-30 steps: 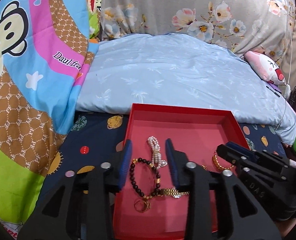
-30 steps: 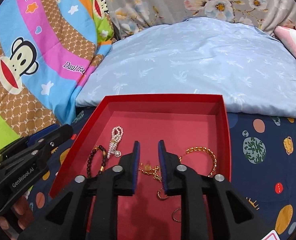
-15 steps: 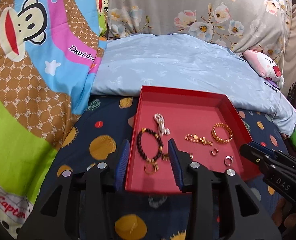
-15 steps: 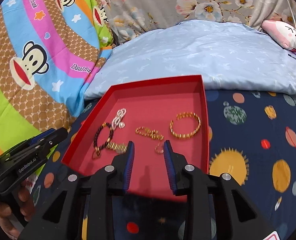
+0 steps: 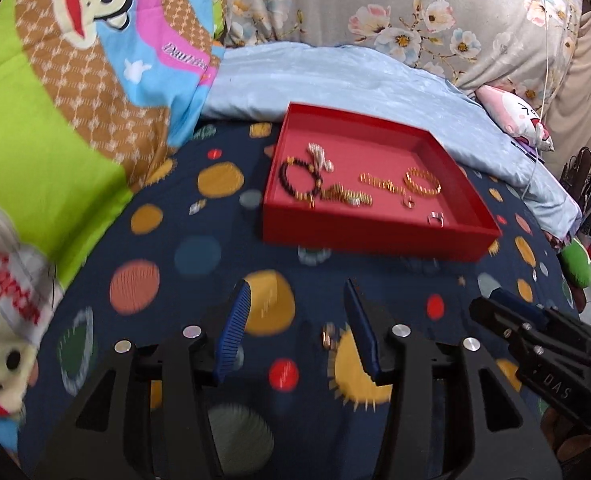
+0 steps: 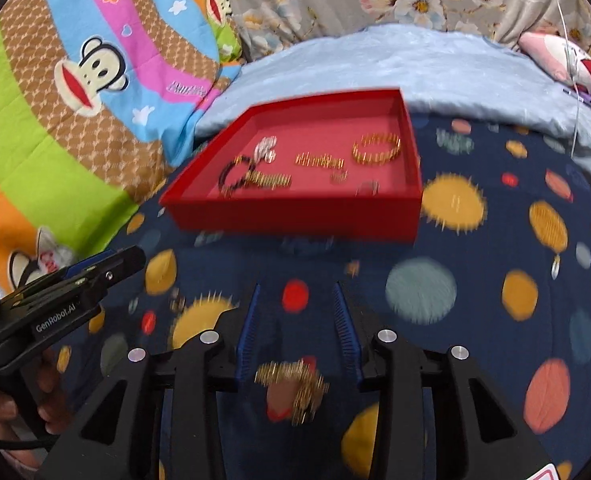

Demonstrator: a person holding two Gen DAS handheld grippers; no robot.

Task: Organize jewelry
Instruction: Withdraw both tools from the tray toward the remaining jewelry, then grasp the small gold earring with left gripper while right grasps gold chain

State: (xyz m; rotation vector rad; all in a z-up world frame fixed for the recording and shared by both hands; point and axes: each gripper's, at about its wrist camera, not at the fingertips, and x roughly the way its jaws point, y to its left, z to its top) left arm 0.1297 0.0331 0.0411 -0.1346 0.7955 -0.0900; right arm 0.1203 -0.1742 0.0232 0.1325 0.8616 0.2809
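Both the left gripper point(image 5: 297, 320) and right gripper point(image 6: 295, 320) are hovering wide open, gripping nothing, while the red tray point(image 5: 375, 236) of jewelry is sitting well ahead of them on the planet-print sheet point(image 5: 215, 248).

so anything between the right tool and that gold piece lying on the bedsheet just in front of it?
Nothing visible. The gold piece lies on the planet-print sheet just below the open right tool, with only bare sheet between. The red tray sits farther ahead.

A navy planet-print bedsheet point(image 5: 199, 264) bears the red tray point(image 5: 375, 236) and a gold chain point(image 6: 295, 380)
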